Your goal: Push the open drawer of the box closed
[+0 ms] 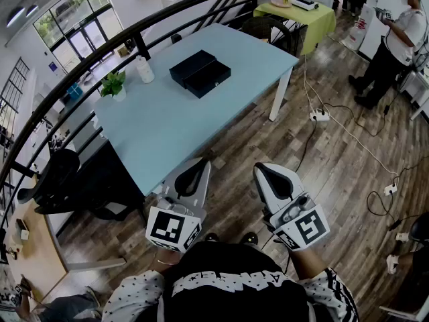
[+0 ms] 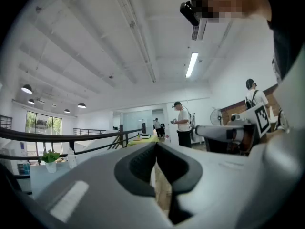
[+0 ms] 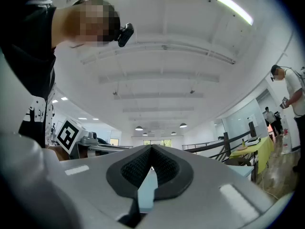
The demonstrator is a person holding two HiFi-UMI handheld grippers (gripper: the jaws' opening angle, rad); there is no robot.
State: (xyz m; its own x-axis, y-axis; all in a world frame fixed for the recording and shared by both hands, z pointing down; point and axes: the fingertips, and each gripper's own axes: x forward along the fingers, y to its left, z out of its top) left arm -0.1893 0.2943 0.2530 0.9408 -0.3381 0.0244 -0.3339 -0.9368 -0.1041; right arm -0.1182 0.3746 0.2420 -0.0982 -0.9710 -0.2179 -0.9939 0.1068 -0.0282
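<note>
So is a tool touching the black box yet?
No, the left tool and right tool hang near the person's body, well short of the black box on the table.

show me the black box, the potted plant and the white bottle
black box [image 1: 194, 66]: head view, on its top
potted plant [image 1: 112, 82]: head view, on its leaves
white bottle [image 1: 145, 70]: head view, on its body

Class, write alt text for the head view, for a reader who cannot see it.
A black box with its drawer open sits on a light blue table near a potted plant and white bottle. The left claw and right claw are shut, well short of it.
</note>
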